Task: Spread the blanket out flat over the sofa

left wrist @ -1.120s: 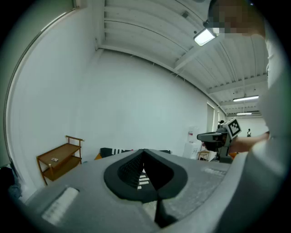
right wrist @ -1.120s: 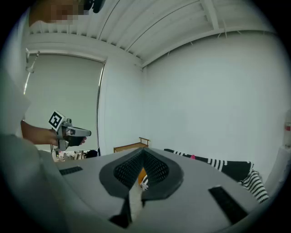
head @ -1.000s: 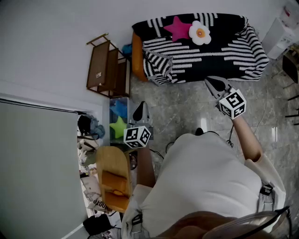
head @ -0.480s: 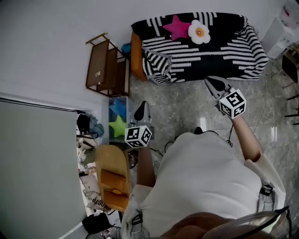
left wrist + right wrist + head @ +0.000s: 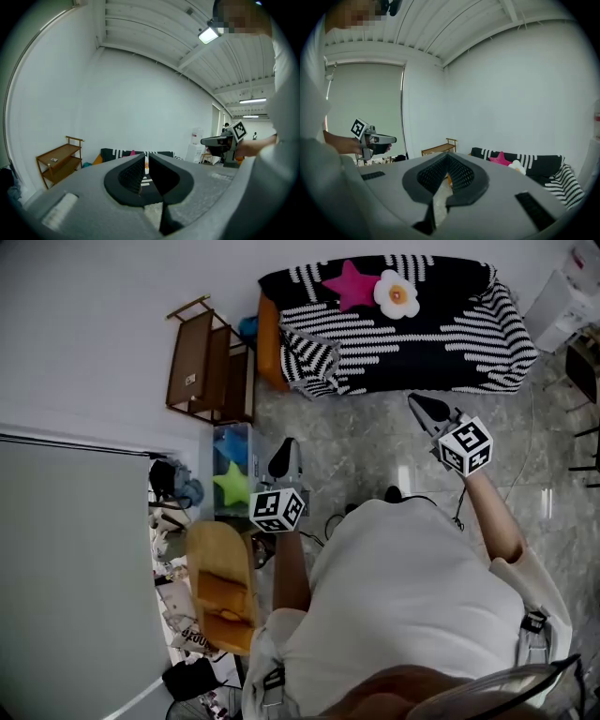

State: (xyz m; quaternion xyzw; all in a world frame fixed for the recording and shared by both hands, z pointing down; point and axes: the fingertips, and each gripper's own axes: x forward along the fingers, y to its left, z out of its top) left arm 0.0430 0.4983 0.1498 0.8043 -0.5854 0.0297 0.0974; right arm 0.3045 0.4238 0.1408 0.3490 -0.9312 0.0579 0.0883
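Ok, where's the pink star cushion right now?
Head view, top: the pink star cushion lies on the striped blanket over the sofa, beside the white flower cushion to its right.

Blanket (image 5: 422, 343) hides most of sofa (image 5: 269, 345), only orange end shows; white unit (image 5: 560, 304) cut by R edge; floor clutter (image 5: 173, 559) too small to ID.

Ahead of the right gripper (image 5: 415, 401), the blanket (image 5: 422, 329) is black with white stripes, the star cushion (image 5: 352, 284) pink, the flower cushion (image 5: 397, 293) white with an orange centre.
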